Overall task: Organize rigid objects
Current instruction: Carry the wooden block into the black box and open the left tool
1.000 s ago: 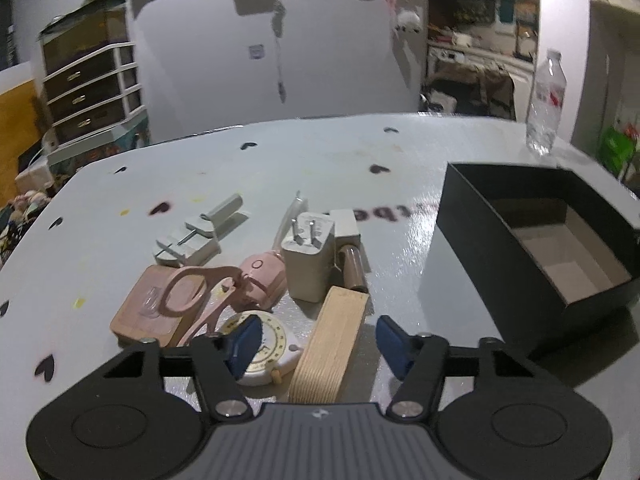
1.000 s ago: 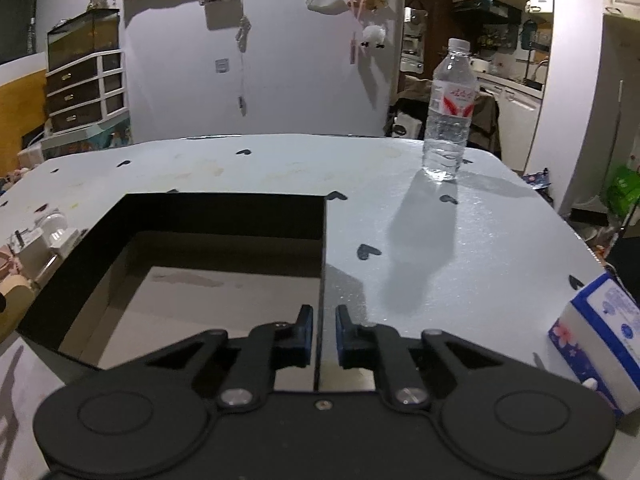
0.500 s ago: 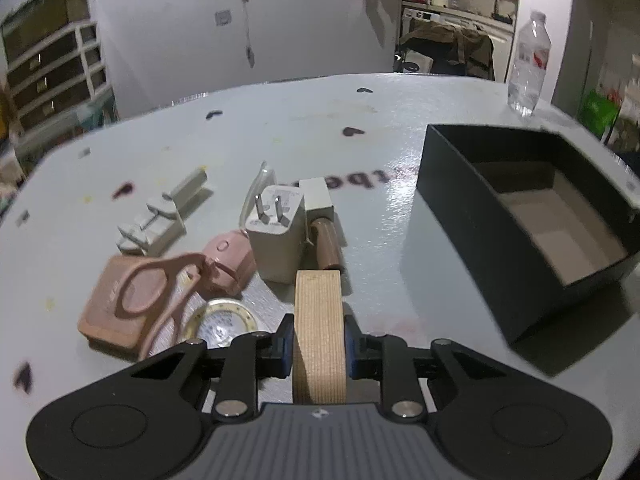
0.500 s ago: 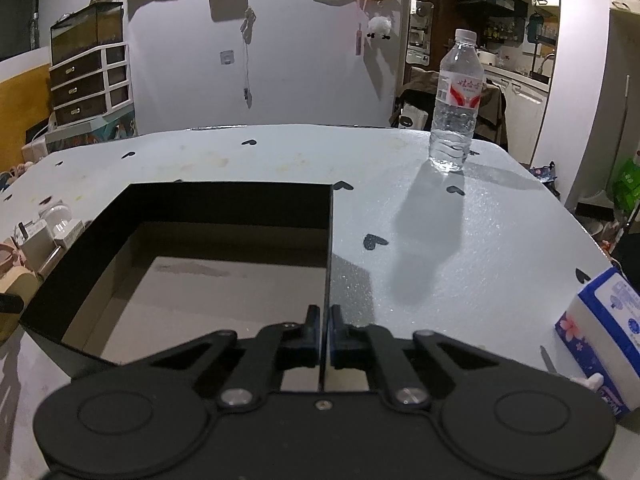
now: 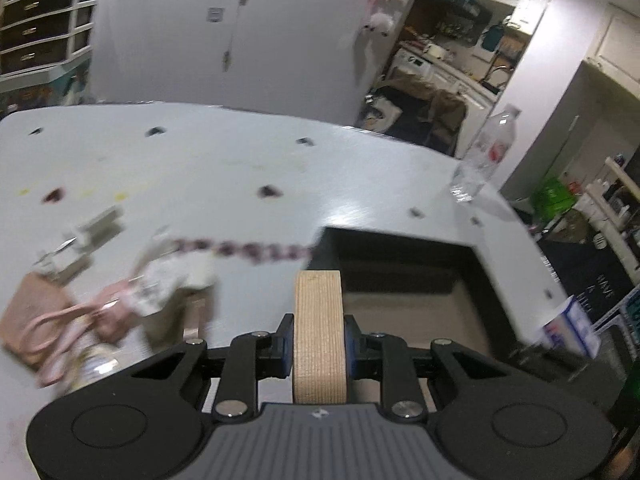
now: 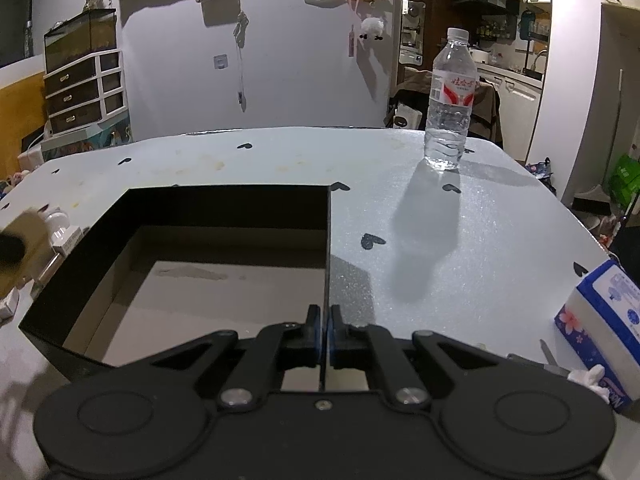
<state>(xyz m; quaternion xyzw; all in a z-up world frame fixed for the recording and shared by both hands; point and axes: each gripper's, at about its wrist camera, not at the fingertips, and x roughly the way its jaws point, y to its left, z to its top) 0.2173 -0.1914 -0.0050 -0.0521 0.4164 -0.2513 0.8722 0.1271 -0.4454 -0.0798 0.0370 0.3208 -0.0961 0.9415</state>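
While the left tongs are clenched on a pale wooden block, the block stands on edge between the blue pads, its end grain facing the camera and its far end reaching toward the near left corner of the black box. The block is off the surface, and in this view it sits in front of the box's open, tan-floored interior. The left wrist view is blurred.

To the left of the block, a cluster of small items lies on the surface: a pink pair of scissors lying over a pink flat case, a white plug adapter beside them, and a grey-white plug piece farther back. Their details are smeared.

The right tongs are shut on the right-hand wall of the black box, with the thin wall edge pinched between the two fingers. In the right wrist view the box interior lies to the left of that wall. A clear water bottle with a red and white label stands upright near the far right edge of the surface, well apart from the box. A blue and white tissue pack lies at the near right edge.
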